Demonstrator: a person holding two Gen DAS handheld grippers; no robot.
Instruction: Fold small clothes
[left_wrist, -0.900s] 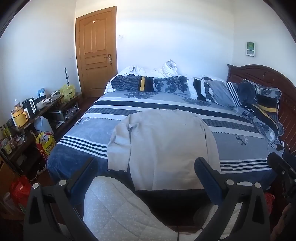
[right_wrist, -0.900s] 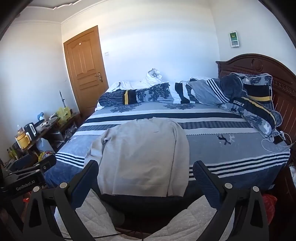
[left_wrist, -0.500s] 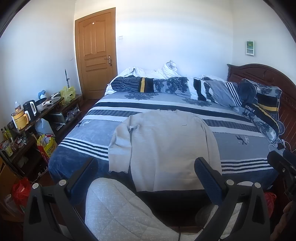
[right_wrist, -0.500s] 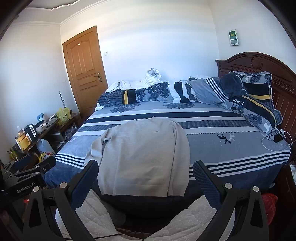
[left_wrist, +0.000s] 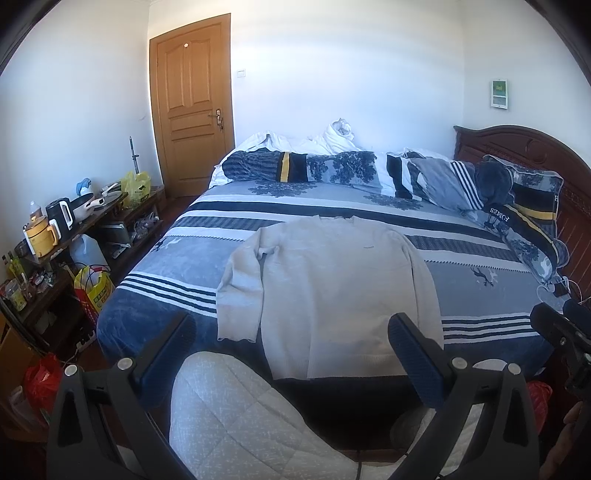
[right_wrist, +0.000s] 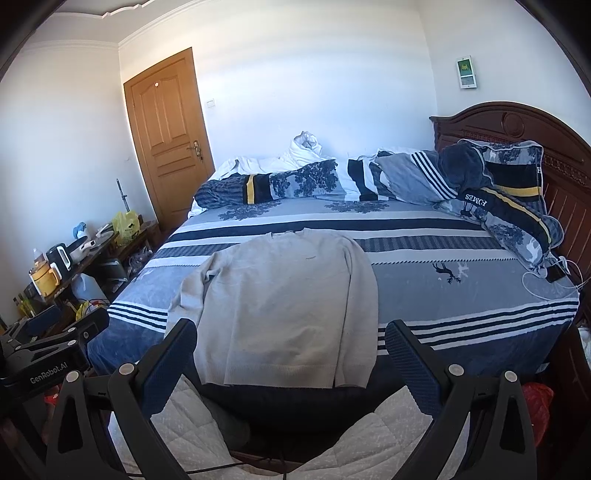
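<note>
Left wrist view: knitted cream sweater (left_wrist: 332, 295) lies flat on striped bedspread (left_wrist: 480, 288).

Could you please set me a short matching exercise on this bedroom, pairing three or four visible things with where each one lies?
Things:
1. pale grey knitted sweater
2. dark carved wooden headboard
3. yellow electric pot
4. crumpled white bedding

Places:
A. side shelf, left of the bed
B. flat on the striped bedspread, near its front edge
C. far side of the bed, near the brown door
D. right end of the bed

Pairs: 1-B, 2-D, 3-A, 4-C
</note>
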